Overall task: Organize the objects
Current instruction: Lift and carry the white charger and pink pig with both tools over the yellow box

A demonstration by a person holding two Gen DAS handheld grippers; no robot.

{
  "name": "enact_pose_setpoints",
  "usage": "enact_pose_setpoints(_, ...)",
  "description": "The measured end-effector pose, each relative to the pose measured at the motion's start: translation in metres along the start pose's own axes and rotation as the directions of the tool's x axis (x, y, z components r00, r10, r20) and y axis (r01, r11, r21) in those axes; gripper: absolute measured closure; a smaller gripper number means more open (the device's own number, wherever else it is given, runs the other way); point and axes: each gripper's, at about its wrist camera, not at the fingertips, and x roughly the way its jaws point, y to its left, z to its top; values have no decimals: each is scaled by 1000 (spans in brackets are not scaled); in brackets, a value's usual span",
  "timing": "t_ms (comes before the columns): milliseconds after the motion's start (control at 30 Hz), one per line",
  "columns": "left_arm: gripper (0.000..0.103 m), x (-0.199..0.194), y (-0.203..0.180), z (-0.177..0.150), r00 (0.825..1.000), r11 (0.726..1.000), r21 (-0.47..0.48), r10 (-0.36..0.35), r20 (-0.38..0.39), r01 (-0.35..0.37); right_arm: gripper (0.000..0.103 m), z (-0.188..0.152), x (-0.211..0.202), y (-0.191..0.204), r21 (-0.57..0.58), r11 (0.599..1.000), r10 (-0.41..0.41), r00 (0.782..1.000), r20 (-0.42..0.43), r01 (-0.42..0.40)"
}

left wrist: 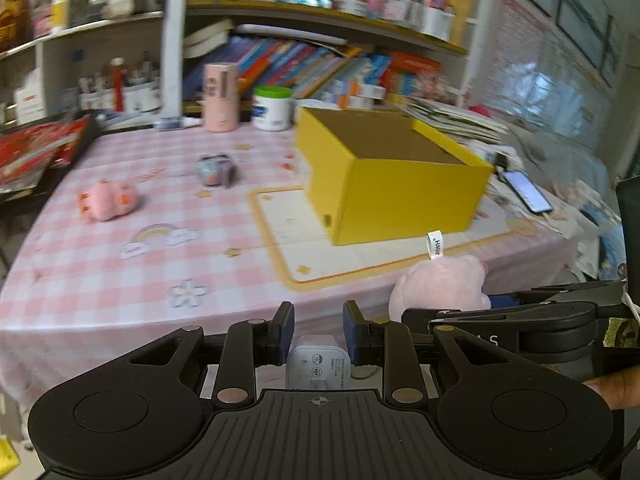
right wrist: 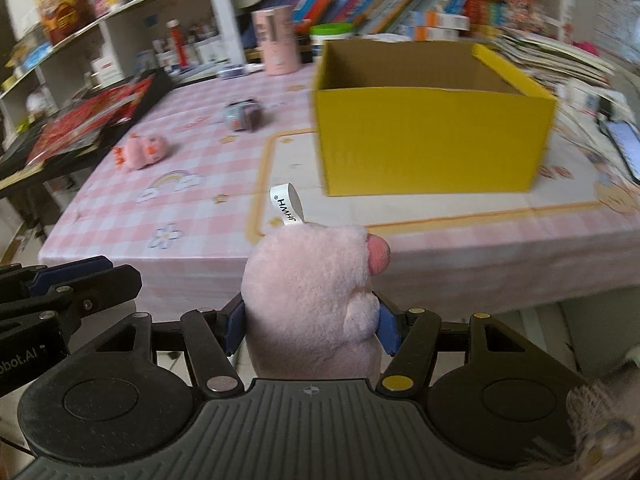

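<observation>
Pink plush pig point(right wrist: 316, 300) between right claw point(right wrist: 310, 326) pads.

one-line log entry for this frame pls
left gripper: shut on white charger | right gripper: shut on pink plush | yellow box: open, on table | small pink toy: on table

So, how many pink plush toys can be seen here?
2: the large pink plush is clamped in the right gripper; the small pink plush lies on the table. The box interior is partly hidden.
</observation>
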Motion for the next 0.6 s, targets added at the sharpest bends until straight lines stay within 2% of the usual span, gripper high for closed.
enact_pose_setpoints(300, 78, 19, -29, 7, 996, 994, 62, -84, -21, 85, 43, -8, -12, -36, 85, 993, -80, 997, -5, 80)
enact_pose_setpoints(600, 78, 34, -47, 19, 993, 989, 91, -113, -16, 114, 43, -2, -13, -63, 124, 986, -113, 994, -2, 112)
